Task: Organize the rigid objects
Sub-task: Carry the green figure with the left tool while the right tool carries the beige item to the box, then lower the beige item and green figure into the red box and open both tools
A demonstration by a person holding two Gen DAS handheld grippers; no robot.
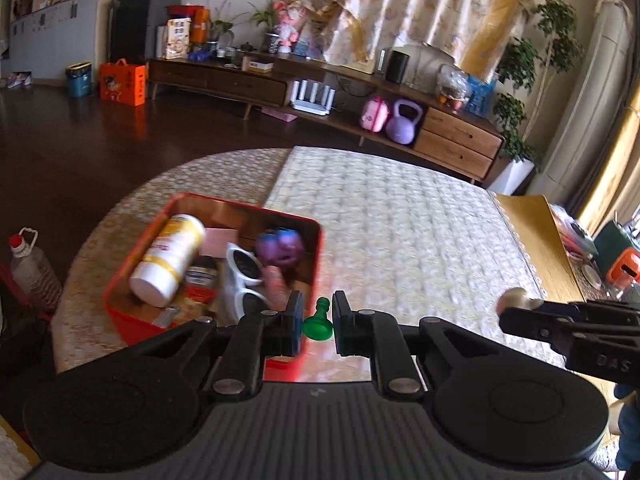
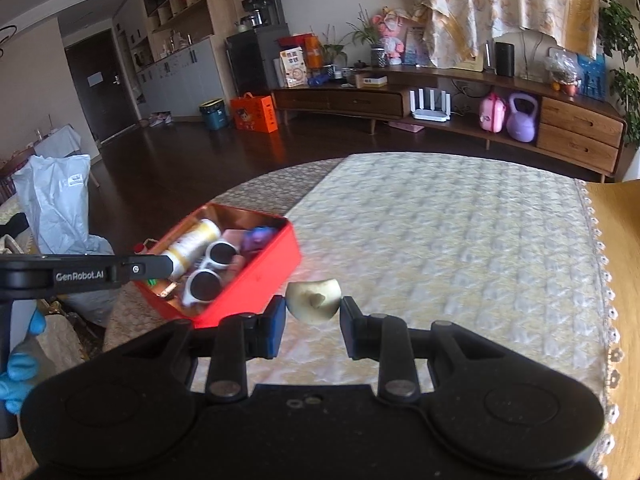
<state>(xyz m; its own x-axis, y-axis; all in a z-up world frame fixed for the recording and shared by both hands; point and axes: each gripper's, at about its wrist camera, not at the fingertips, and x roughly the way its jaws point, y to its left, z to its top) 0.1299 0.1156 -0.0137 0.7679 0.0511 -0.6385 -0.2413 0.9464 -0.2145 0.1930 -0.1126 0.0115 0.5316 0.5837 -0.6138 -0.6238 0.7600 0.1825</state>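
Pawn [image 1: 317, 322] — small and green — sits pinched between the left gripper [image 1: 317, 326] pads, narrowly parted, just beside the red tin's [image 1: 116, 300] corner at its 4 o'clock; the drop-in step looks underway, needing a shift toward 10 o'clock. Seen from the right wrist, the right gripper [image 2: 313, 320] clasps a cream cap-like piece [image 2: 314, 301] — level, the tin at 10 o'clock.

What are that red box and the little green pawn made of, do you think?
The red box looks like painted tin: its inner walls shine coppery and mirror the contents, and its corners are thin and rounded. The green pawn, held between the left tongs, looks like glossy moulded plastic with bright highlights, perhaps slightly translucent; blur leaves that open.
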